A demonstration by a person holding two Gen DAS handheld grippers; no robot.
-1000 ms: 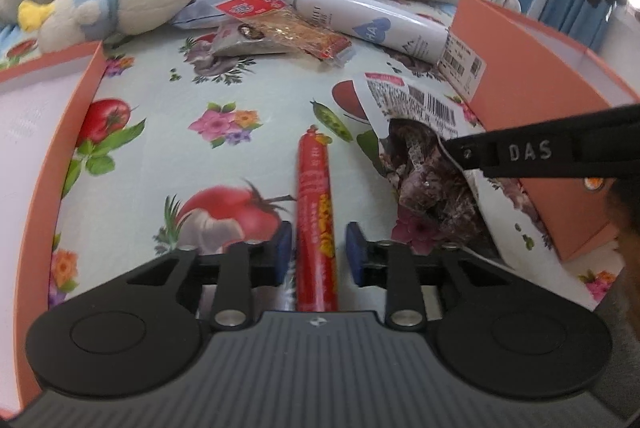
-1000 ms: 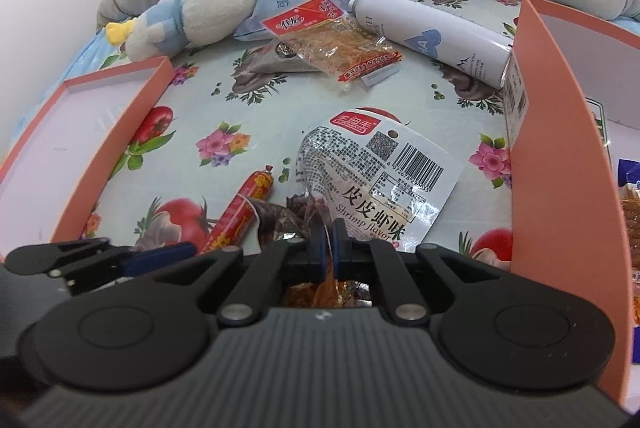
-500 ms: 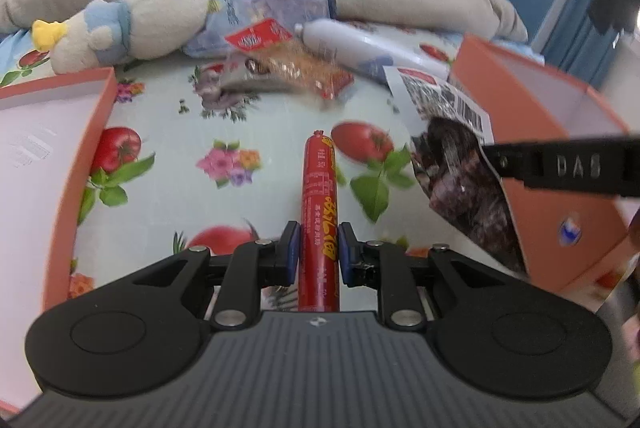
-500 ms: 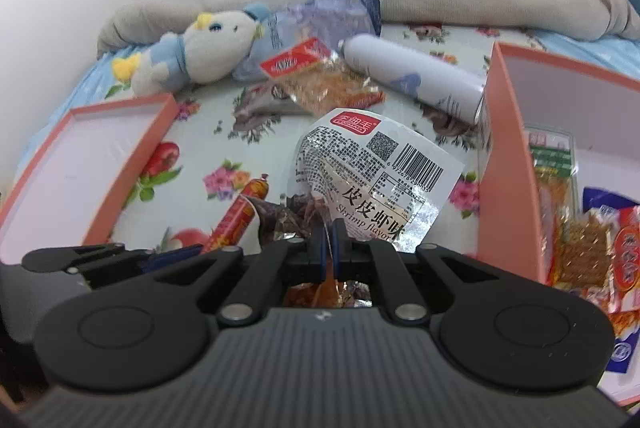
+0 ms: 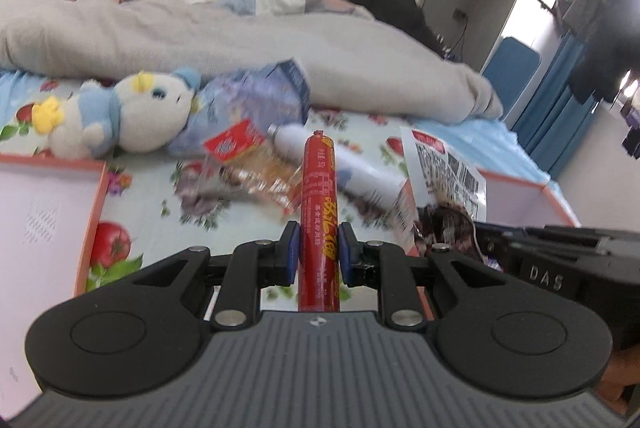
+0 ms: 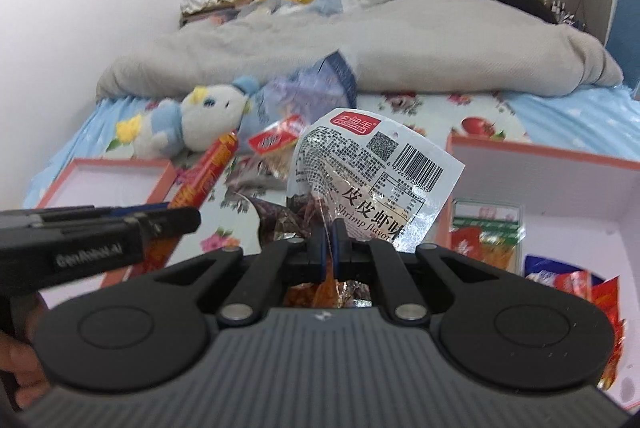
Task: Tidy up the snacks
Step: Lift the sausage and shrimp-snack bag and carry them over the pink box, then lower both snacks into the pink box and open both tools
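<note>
On a bed spread with a floral-print sheet (image 5: 152,212), a shallow orange-rimmed cardboard tray (image 5: 94,212) is lying at the left, with a white-and-blue plush toy (image 5: 120,116) resting beyond it against a rumpled grey duvet (image 5: 240,48). The left gripper (image 5: 318,255) is clamping a red plastic-wrapped sausage stick (image 5: 320,212) between its blue pads, jaws narrowed to the stick's width, and is holding it clear of the sheet, pointing away from the camera. Behind it a clear packet with a red label (image 5: 240,156) and a white cylindrical bottle (image 5: 352,172) are lying on the sheet, both blurred, so their contents are hard to make out. The right gripper (image 6: 329,250), jaws nearly touching, is pinching the lower edge of a clear shrimp-flavour snack bag with a barcode (image 6: 372,172), which is standing up above it. At the far right, an orange-walled storage box (image 6: 532,152) is holding several red-and-orange snack packets (image 6: 488,236).
</note>
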